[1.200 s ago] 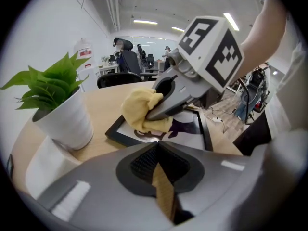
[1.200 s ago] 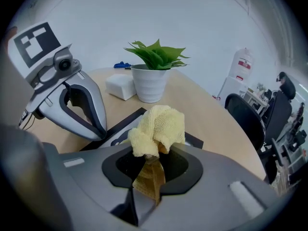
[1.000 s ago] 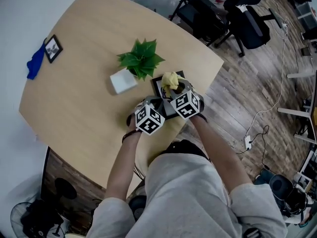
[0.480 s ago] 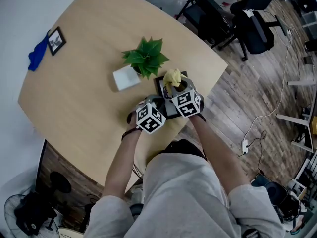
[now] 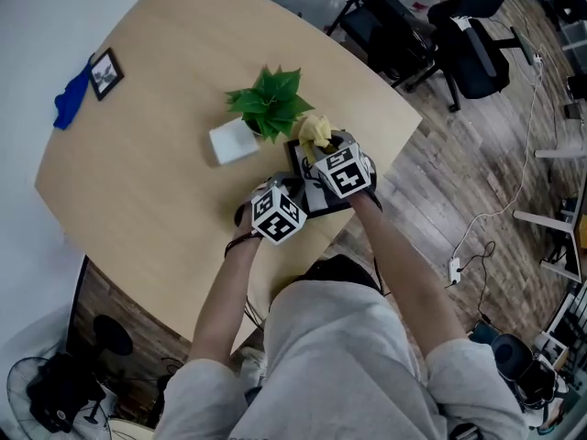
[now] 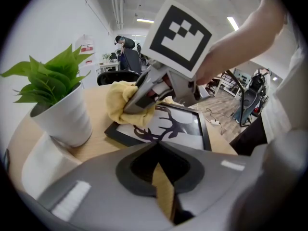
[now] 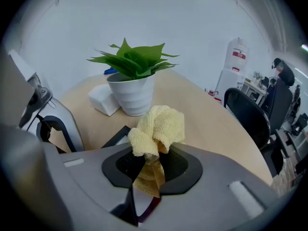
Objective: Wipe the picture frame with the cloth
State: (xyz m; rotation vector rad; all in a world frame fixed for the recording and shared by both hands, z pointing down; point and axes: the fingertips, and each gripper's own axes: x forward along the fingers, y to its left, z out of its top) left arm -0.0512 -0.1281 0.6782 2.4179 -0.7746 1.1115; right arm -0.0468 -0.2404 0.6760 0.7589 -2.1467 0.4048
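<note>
Farther toward the potted plant than a moment ago, the right gripper clamps the yellow cloth (bunched up) against the picture frame's far edge. Left gripper, jaws together and empty, sits near the frame's near-left corner on the table.

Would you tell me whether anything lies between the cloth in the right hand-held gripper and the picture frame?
Nothing visible does. The cloth, clamped in the right hand-held gripper, rests on the picture frame at its corner; the potted plant stands beside the frame.
</note>
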